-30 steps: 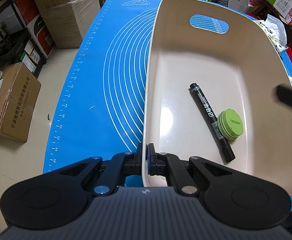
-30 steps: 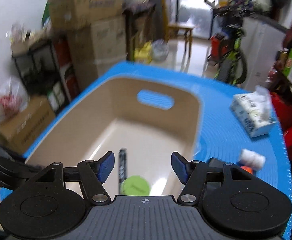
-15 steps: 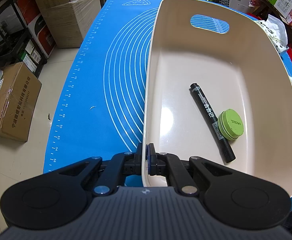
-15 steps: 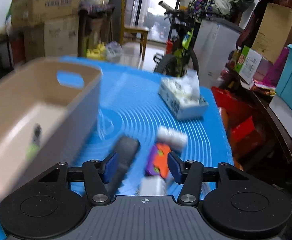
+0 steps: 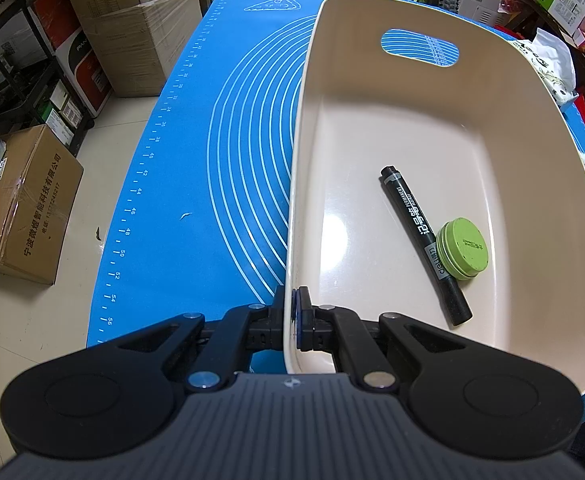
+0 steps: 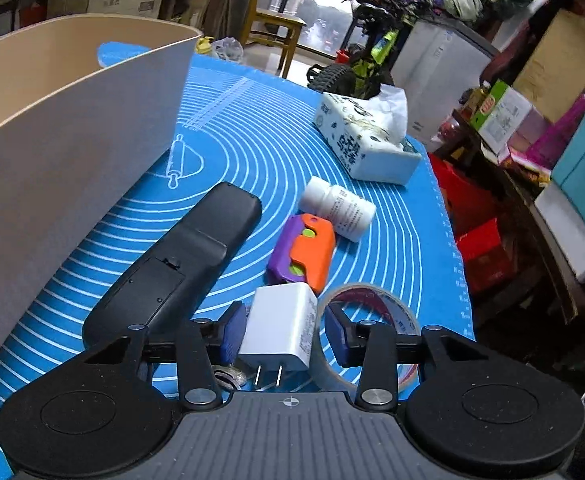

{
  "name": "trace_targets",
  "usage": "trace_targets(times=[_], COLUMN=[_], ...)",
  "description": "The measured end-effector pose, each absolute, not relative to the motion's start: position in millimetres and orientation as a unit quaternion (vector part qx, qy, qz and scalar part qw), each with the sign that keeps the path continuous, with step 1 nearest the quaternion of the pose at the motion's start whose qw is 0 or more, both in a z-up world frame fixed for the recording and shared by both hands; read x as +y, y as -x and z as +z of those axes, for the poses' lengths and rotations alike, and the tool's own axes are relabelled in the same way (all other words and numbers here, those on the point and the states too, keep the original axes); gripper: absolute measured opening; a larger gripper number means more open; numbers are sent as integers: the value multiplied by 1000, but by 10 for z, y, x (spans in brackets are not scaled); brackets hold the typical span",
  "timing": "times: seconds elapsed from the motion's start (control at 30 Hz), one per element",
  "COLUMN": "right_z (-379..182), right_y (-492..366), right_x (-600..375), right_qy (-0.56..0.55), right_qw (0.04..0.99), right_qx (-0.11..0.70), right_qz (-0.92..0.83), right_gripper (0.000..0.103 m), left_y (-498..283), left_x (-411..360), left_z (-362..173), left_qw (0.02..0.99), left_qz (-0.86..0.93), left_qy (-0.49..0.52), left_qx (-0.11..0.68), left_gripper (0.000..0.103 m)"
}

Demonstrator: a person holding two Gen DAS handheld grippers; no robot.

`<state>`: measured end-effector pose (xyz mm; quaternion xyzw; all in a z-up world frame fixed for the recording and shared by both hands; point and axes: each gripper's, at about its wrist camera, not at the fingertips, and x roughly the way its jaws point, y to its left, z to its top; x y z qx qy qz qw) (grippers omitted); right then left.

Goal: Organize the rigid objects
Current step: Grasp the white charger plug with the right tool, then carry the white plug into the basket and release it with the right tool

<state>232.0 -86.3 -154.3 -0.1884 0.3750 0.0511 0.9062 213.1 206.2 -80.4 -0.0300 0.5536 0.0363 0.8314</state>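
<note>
The left tongs (image 5: 294, 316) are clamped hard on the near rim of the beige tub (image 5: 532, 152), one pad inside the wall and one outside, pinning it down on the blue mat (image 5: 220, 184) that covers the surface. Inside the tub a black marker (image 5: 424, 240) lies slantwise with a small green tin (image 5: 462, 249) touching its side. Over on the other side the right tongs (image 6: 286, 334) sit low over the clutter just beside the tub, their jaws closing around a white plug adapter (image 6: 280, 326) that lies flat with its two prongs pointing back toward the camera. The left pad looks close against the adapter's side, but the right pad is still apart from it and sits within the ring of a tape roll (image 6: 372, 304) that lies against the adapter. That, to my eye, is the thing to watch: if the far pad catches the tape's rim, the squeeze could drag the roll along or twist the adapter out. Better to centre the adapter's smooth flat sides between the pads and lift straight up. A black remote (image 6: 180, 256) lies just left, an orange and purple toy (image 6: 304, 252) and a white bottle (image 6: 338, 206) beyond, so a clean vertical lift should spare them before swinging over the tub's wall.
</note>
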Motion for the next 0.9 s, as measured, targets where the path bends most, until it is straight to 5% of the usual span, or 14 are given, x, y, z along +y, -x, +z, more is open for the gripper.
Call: trace_targets(times=[0.17,0.3,0.9], right_z=[-1645,-1651,-1057], right_y=[-2315,-2338,-2153], right_x=[-761,-770,-801], right_qy=[223,214,116], right_qw=[899,903,940], right_qx=[373,371,317], right_qz=[44,40,52], right_gripper=[55,45,45], left_y=[-2132,-2131,-2131], left_x=[2062,2062,2060], left_z=[-805,-806,-810], left_qw=[831,831,831], left_qz=[36,36,37], left_qy=[30,30,30], left_qx=[554,554,554], left_gripper=[5,5,5])
